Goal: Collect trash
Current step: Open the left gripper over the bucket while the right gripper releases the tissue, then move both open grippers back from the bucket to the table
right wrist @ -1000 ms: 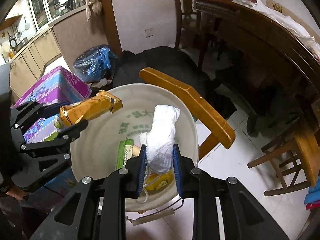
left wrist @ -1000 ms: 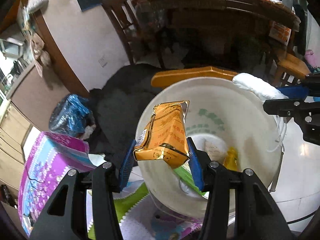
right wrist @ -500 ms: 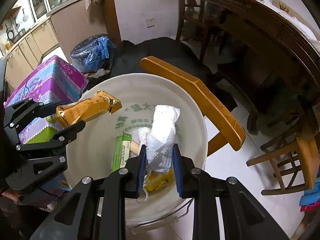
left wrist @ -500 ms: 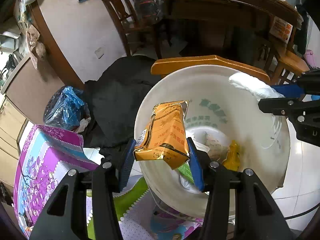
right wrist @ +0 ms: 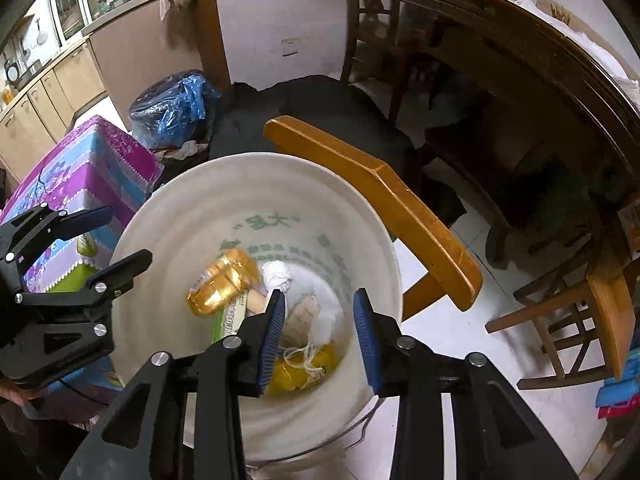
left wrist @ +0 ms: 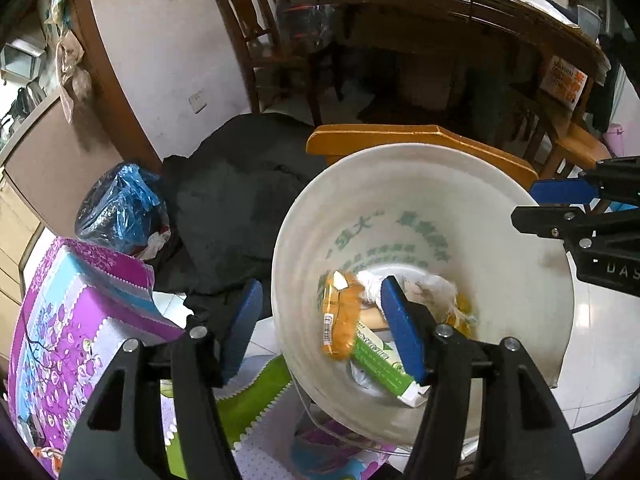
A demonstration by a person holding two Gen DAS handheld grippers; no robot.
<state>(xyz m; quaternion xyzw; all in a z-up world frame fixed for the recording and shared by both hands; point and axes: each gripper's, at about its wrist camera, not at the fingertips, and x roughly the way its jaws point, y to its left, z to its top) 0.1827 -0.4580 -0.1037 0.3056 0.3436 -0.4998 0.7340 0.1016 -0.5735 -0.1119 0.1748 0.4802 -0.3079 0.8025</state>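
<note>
A white bucket stands on the floor below both grippers. An orange snack packet is dropping inside it, blurred. A white crumpled cloth lies in the bucket too, with a green carton and a yellow wrapper. My left gripper hangs over the bucket's left rim, its jaws opening with nothing pressed between them. My right gripper is over the bucket's near side, jaws opening and empty. Each gripper shows at the other view's edge.
A wooden chair back leans just behind the bucket. A purple patterned box sits left, a blue plastic bag and dark cloth behind. A round wooden table and chairs fill the back and right.
Both grippers opened. The orange packet left the left gripper and the white cloth left the right one; both fell into the bucket.
</note>
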